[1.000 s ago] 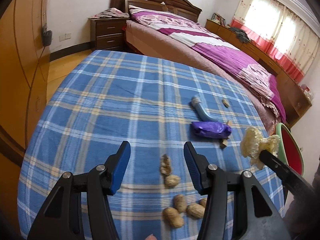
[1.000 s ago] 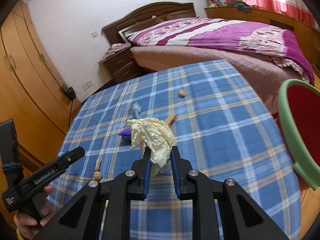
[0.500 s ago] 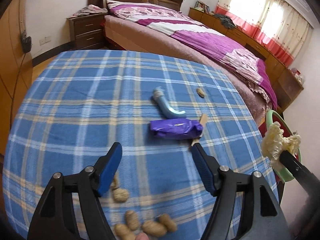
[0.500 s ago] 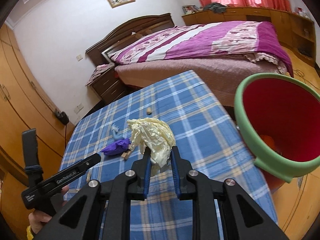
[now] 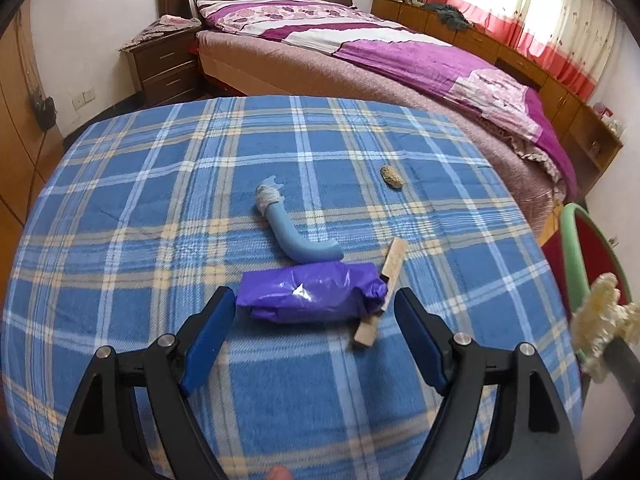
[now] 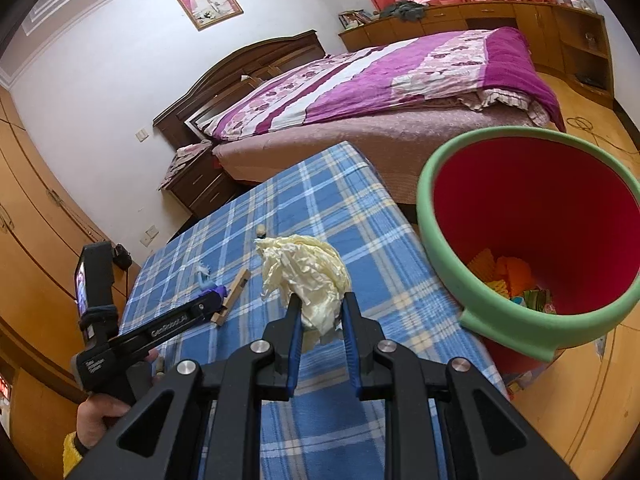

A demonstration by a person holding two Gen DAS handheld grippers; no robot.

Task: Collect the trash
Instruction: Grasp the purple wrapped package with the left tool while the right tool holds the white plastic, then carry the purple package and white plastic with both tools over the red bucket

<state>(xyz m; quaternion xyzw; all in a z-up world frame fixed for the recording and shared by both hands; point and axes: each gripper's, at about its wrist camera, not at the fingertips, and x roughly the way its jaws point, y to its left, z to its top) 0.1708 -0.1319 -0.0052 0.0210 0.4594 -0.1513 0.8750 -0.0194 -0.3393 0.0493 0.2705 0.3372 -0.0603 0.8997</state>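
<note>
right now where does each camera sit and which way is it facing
Left wrist: on the left gripper, looking down along its opening fingers at the purple bag, blue tube and wood stick on the plaid table; bed behind.
Right wrist: on the right gripper, facing the bin beside the table, its fingers clamping a paper wad; the left hand shows.
Shared: table, bag, tube, stick, wad, bin, bed.

Soft daylight from the curtained window [image 5: 532,8], sharp focus, strong fisheye bending at edges
</note>
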